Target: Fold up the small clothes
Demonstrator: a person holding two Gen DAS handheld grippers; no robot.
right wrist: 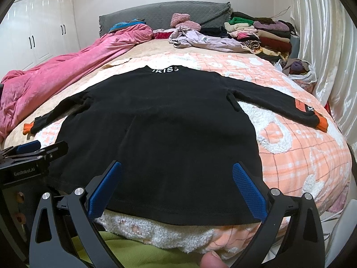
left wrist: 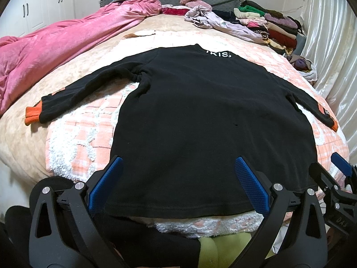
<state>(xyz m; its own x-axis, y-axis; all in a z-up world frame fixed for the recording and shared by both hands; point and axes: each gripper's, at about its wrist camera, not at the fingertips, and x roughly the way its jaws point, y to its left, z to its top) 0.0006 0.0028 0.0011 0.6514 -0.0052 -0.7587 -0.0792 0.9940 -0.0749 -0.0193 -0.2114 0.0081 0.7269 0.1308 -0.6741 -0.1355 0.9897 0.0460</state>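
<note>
Bed (left wrist: 67,71), black sweater (left wrist: 200,111) spread flat

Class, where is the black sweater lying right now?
The black sweater lies spread flat mid-bed on the peach checked blanket, hem nearest both open tongs, pink duvet to its left.

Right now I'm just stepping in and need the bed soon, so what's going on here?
A person is folding clothes with two handheld grippers. A black long-sleeved top lies spread flat on the peach blanket, sleeves out to both sides. The left gripper and right gripper are both open at its near hem, gripping nothing. No fold has been made yet. Folded clothes are stacked by the headboard.
</note>
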